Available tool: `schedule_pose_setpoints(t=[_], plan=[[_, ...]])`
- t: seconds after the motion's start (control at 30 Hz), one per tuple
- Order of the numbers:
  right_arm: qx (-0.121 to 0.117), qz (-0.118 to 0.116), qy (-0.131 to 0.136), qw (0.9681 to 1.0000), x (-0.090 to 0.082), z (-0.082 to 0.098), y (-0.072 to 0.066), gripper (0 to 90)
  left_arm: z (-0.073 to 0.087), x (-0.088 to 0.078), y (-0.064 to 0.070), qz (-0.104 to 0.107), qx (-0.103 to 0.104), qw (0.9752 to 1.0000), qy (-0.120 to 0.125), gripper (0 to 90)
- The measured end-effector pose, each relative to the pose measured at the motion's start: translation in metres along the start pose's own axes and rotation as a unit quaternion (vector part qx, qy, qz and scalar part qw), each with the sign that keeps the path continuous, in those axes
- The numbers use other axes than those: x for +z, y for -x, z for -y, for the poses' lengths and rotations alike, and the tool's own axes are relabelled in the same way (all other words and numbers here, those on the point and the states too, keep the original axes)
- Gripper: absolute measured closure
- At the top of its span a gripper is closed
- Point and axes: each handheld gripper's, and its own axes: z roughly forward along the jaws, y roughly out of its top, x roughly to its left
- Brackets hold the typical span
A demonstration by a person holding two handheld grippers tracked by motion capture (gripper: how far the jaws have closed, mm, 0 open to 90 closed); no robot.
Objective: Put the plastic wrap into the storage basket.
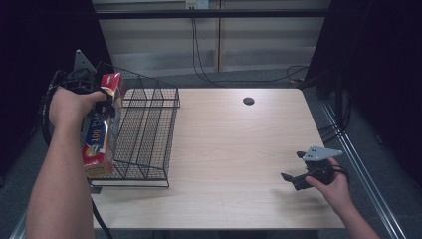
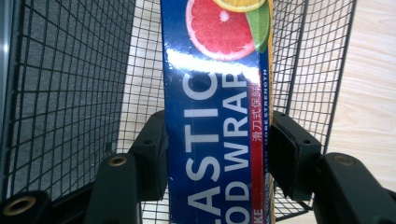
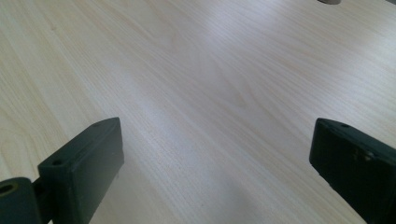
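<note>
A long blue plastic food wrap box [image 1: 101,130] with red ends and a citrus picture hangs upright at the left edge of the table, over the left part of a black wire basket [image 1: 149,124]. My left gripper [image 1: 99,94] is shut on the box near its upper end. In the left gripper view both pads press the box [image 2: 212,126] from either side, with the basket's mesh [image 2: 70,93] behind it. My right gripper [image 1: 292,168] rests low at the table's front right, jaws wide apart and nothing between them; its fingertips [image 3: 88,163] frame bare wood.
The light wooden table [image 1: 234,149] has a small dark round hole [image 1: 248,101] near its far edge. Cables [image 1: 209,74] trail on the floor behind it. A metal rail [image 1: 358,164] runs along the right side of the table.
</note>
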Motion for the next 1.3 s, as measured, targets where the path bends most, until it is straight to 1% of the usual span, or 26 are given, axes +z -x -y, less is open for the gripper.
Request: schedule_pose_setpoints(t=[0.03,0.07,0.1,0.17,0.2,0.27,0.3,0.37,0.57,0.6,0.67,0.73,0.77,0.8,0.83,0.87,0.93,0.97,1.0,1.07,1.1,1.13,1.17,1.23,1.27,1.3], plan=[[0.000,-0.001,0.000,1.0000,0.000,0.000,0.000,2.9,-0.001,0.000,-0.001,-0.003,0.008,0.9999,-0.006,45.4],[0.001,-0.001,0.000,1.0000,0.000,0.000,0.000,2.9,-0.001,0.002,-0.001,-0.001,0.003,1.0000,-0.003,45.4],[-0.001,0.000,-0.002,1.0000,0.001,0.000,0.000,2.9,-0.001,0.002,-0.002,-0.002,0.005,1.0000,-0.005,45.4],[-0.001,0.001,-0.001,1.0000,0.001,0.000,-0.001,2.9,-0.001,0.004,-0.002,0.000,-0.002,1.0000,-0.007,45.4],[-0.001,0.001,-0.001,1.0000,0.001,0.000,-0.001,2.9,-0.001,0.004,-0.003,-0.003,0.003,1.0000,-0.007,45.4],[-0.001,0.001,-0.002,1.0000,0.001,0.000,-0.001,2.9,-0.002,0.006,-0.003,-0.007,0.003,0.9999,-0.008,45.3],[-0.002,0.000,-0.002,1.0000,0.001,0.000,-0.001,2.9,-0.001,0.007,-0.003,-0.010,-0.002,0.9999,-0.003,45.3],[-0.001,0.000,-0.002,1.0000,0.001,0.000,-0.001,2.9,-0.001,0.009,-0.004,-0.010,-0.007,0.9999,-0.006,45.3],[0.000,0.000,-0.003,1.0000,0.001,0.000,-0.001,2.9,-0.001,0.012,-0.008,-0.006,-0.004,0.9999,-0.014,45.2],[-0.002,-0.001,-0.003,1.0000,0.002,0.000,-0.002,2.9,0.000,0.013,-0.007,-0.004,-0.009,0.9999,-0.013,45.2],[-0.002,-0.004,-0.003,1.0000,0.002,0.000,-0.002,2.9,-0.001,0.014,-0.007,-0.006,-0.004,0.9999,-0.014,45.1],[-0.002,-0.004,-0.002,1.0000,0.002,0.000,-0.002,2.9,-0.001,0.015,-0.006,-0.009,-0.007,0.9999,-0.013,45.0],[-0.001,-0.003,-0.003,1.0000,0.002,0.000,-0.002,2.9,-0.001,0.016,-0.007,-0.012,0.002,0.9998,-0.014,45.0],[0.000,-0.001,-0.003,1.0000,0.002,0.000,-0.002,2.9,-0.001,0.017,-0.006,-0.011,-0.002,0.9999,-0.013,45.0],[-0.001,-0.001,-0.002,1.0000,0.002,0.000,-0.002,2.9,-0.001,0.017,-0.007,-0.010,0.003,0.9998,-0.018,44.9],[-0.001,-0.001,-0.002,1.0000,0.002,0.000,-0.002,2.9,-0.001,0.019,-0.005,-0.007,-0.006,0.9998,-0.016,44.9],[-0.002,0.000,-0.003,1.0000,0.001,0.000,-0.002,2.9,-0.001,0.020,-0.006,-0.007,-0.006,0.9998,-0.019,44.8],[-0.003,-0.001,-0.003,1.0000,0.001,0.000,-0.002,2.9,-0.002,0.020,-0.007,-0.011,0.001,0.9998,-0.018,44.7],[-0.003,-0.002,-0.003,1.0000,0.001,0.000,-0.002,2.9,-0.001,0.021,-0.007,-0.007,-0.011,0.9998,-0.016,44.8],[-0.003,-0.001,-0.003,1.0000,0.001,0.000,-0.002,2.9,-0.002,0.021,-0.009,-0.009,-0.004,0.9998,-0.020,44.7],[-0.003,-0.002,-0.003,1.0000,0.001,0.000,-0.002,2.9,-0.002,0.021,-0.009,-0.007,-0.007,0.9998,-0.019,44.7],[-0.003,-0.001,-0.003,1.0000,0.002,0.000,-0.002,2.9,-0.002,0.021,-0.010,-0.008,0.000,0.9997,-0.021,44.7],[-0.003,-0.001,-0.003,1.0000,0.002,0.000,-0.002,2.9,-0.002,0.022,-0.009,-0.005,-0.011,0.9998,-0.018,44.7],[-0.003,-0.002,-0.004,1.0000,0.002,0.000,-0.001,2.9,-0.002,0.023,-0.010,-0.005,-0.018,0.9997,-0.013,44.5],[-0.002,-0.002,-0.004,1.0000,0.002,0.000,-0.002,2.9,-0.002,0.023,-0.010,-0.003,-0.016,0.9997,-0.018,44.4],[-0.002,-0.003,-0.004,1.0000,0.002,0.000,-0.002,2.9,-0.002,0.023,-0.011,-0.007,-0.012,0.9998,-0.017,44.4]])
